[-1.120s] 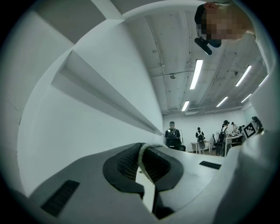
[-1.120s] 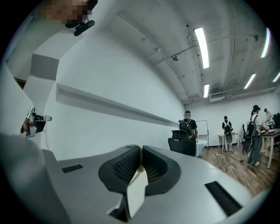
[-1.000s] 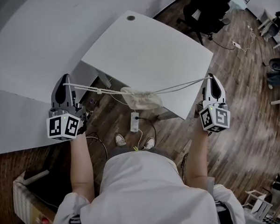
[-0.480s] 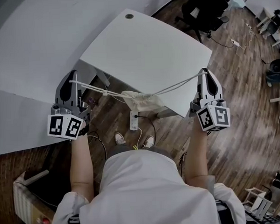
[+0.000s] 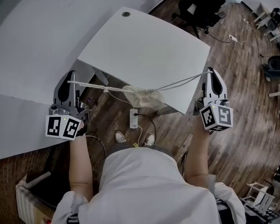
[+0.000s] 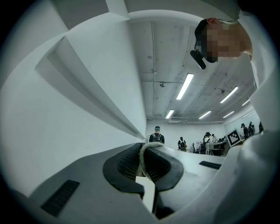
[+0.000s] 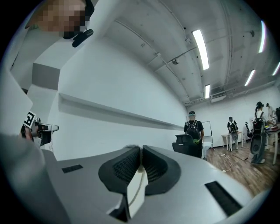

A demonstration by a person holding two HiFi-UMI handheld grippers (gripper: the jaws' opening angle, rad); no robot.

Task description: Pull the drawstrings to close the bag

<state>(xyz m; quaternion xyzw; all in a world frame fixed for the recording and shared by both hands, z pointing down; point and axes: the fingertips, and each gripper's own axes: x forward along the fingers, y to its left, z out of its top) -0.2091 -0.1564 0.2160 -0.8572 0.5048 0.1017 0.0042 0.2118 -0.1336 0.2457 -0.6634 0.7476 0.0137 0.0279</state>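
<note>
Head view: bag [image 5: 142, 96] hangs near the table [image 5: 141, 48] edge, strung between the grippers.
Left gripper [image 5: 71, 81] and right gripper [image 5: 213, 73] each clamp on a cord [image 5: 180, 83]; both lines run taut sideways along one axis, bag about midway, neither hand nearer. Closing pull must go straight outward.

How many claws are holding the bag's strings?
2. The left claw pinches the left string, the right claw the right string, with the bag hanging between.
</note>
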